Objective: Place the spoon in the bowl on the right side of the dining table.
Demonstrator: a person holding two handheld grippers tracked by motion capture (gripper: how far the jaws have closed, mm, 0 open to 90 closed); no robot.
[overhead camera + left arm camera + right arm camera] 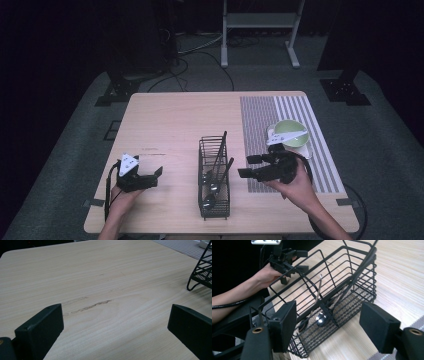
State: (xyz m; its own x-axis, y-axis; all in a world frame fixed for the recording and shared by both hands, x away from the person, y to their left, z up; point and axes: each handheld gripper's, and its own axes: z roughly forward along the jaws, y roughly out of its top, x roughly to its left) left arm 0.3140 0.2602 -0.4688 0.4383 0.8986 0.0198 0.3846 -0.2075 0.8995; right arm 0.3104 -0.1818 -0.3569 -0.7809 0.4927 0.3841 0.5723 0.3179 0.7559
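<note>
A black wire basket (214,180) stands at the table's middle front, with several black-handled utensils (220,150) leaning in it. In the right gripper view a shiny spoon head (321,319) lies on the basket's (352,290) mesh floor. My right gripper (248,166) hovers just right of the basket and points at it, open and holding nothing (329,322). My left gripper (156,177) rests low over bare wood left of the basket, its jaws wide apart (116,320). The basket's corner (200,272) shows at the right edge of that view.
A green bowl (290,134) sits on a striped grey placemat (260,115) at the right, just behind my right hand. Bare wooden tabletop (170,120) spreads across the left and far side. Stands and cables lie on the floor beyond the table.
</note>
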